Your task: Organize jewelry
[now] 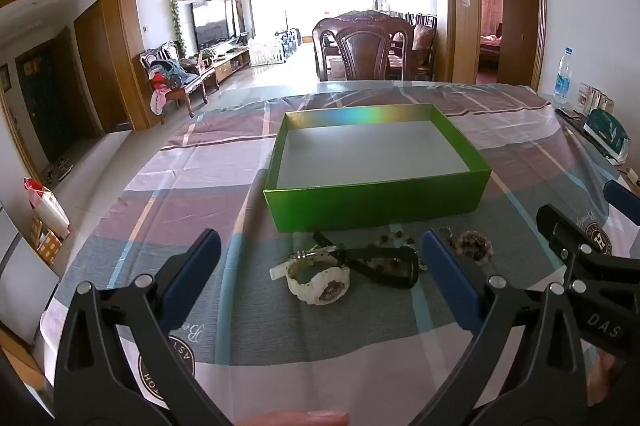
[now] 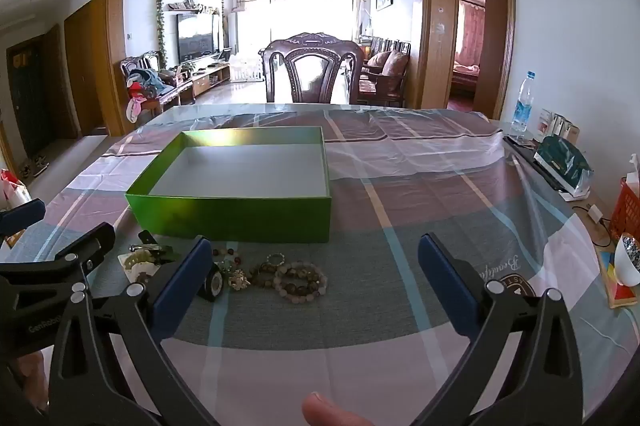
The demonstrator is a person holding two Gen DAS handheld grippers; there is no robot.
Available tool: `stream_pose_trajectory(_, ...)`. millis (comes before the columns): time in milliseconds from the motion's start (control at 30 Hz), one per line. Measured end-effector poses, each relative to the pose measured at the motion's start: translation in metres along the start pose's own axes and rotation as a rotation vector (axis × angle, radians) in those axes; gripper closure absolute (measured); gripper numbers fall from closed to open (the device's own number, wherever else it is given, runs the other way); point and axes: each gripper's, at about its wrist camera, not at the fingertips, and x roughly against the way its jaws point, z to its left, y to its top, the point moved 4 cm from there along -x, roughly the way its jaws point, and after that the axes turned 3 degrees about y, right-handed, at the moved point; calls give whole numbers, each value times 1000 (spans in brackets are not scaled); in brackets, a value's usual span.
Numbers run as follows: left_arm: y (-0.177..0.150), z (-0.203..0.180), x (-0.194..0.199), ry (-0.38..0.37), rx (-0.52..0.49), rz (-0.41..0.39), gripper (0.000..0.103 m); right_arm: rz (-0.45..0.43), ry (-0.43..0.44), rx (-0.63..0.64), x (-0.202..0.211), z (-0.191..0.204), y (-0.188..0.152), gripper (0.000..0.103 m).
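Both tongs, left tongs (image 1: 320, 266) and right tongs (image 2: 316, 266), are hovering released; advisable: clamping the white watch (image 1: 320, 284) by its case, clearing the green box (image 1: 376, 202) wall.

My table (image 2: 420, 194) wears a plaid cloth of mauve, grey and white. Past its far edge stands a carved dark wooden chair (image 2: 314, 70). Beyond lies a bright living room: glaring windows (image 2: 296, 14), pale glossy floor (image 1: 280, 70), a television (image 2: 196, 38) on the left wall, wood-trimmed doorways. A water bottle (image 2: 523, 102) stands at my right.
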Motion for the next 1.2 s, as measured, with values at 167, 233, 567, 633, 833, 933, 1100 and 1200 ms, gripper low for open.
stream_pose_trajectory(167, 0, 0, 0, -1, 1, -2, 4, -4, -2, 2, 0, 0, 0, 3)
stream_pose_trajectory(233, 0, 0, 0, -1, 1, -1, 4, -5, -1, 5, 0, 0, 0, 3)
stream_pose_trajectory(567, 0, 0, 0, -1, 2, -3, 4, -7, -2, 6, 1, 0, 0, 3)
stream_pose_trajectory(633, 0, 0, 0, -2, 2, -3, 4, -8, -3, 6, 1, 1, 0, 3)
stream_pose_trajectory(833, 0, 0, 0, 0, 1, 0, 4, -8, -2, 7, 0, 1, 0, 3)
stream_pose_trajectory(933, 0, 0, 0, 2, 0, 0, 4, -8, -1, 6, 0, 1, 0, 3)
stream_pose_trajectory(1100, 0, 0, 0, -1, 2, -2, 4, -8, -2, 6, 0, 1, 0, 3)
stream_pose_trajectory(1200, 0, 0, 1, -2, 1, -3, 4, -9, -2, 6, 0, 1, 0, 3)
